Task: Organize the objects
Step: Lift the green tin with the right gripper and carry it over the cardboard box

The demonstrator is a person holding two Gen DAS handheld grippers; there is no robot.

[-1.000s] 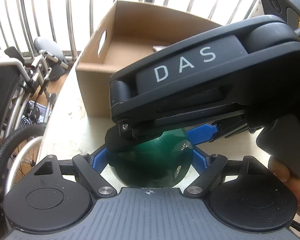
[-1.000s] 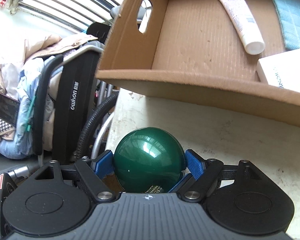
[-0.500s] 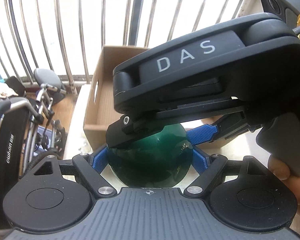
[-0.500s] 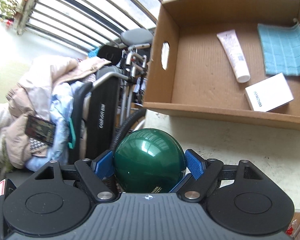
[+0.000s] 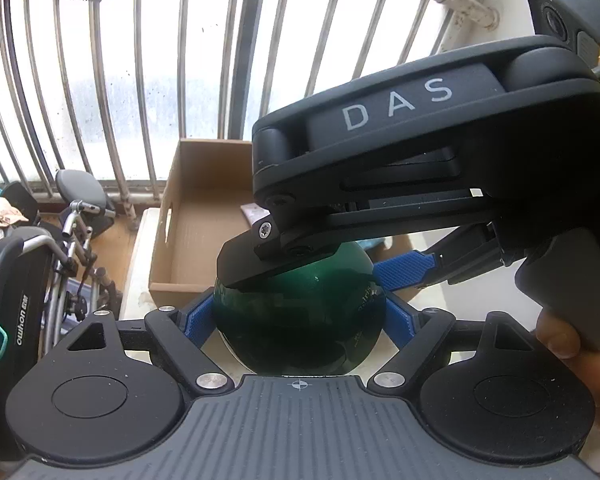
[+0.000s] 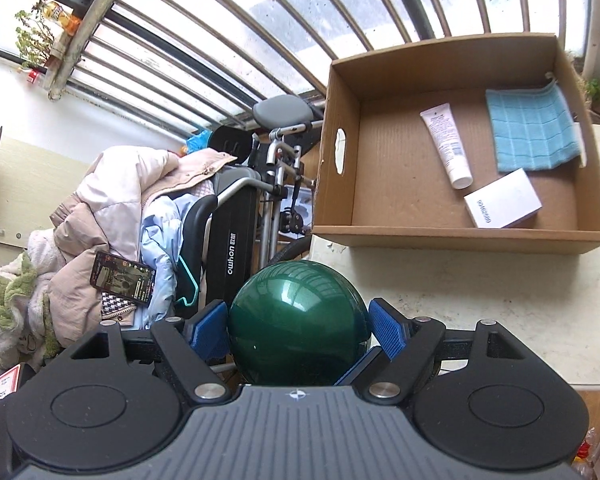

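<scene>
Green ball (image 6: 298, 322) is clamped by both hand-held grippers, near cardboard box (image 6: 460, 236).

A home balcony or enclosed porch used partly for storage. Curved metal window bars (image 6: 228, 60) run from the ledge overhead, with frosted daylight behind them. A folded wheelchair (image 6: 236, 236) stands beside the pale stone counter (image 6: 480, 300), draped with quilted jackets (image 6: 112, 200) and fleece; a phone (image 6: 123, 279) lies on the pile. Potted plants (image 6: 34, 36) sit on a high sill. An open cardboard box (image 6: 460, 236) on the counter contains household items: a cosmetic tube (image 6: 446, 146), a blue cloth (image 6: 532, 132), and a small white carton (image 6: 502, 199).
</scene>
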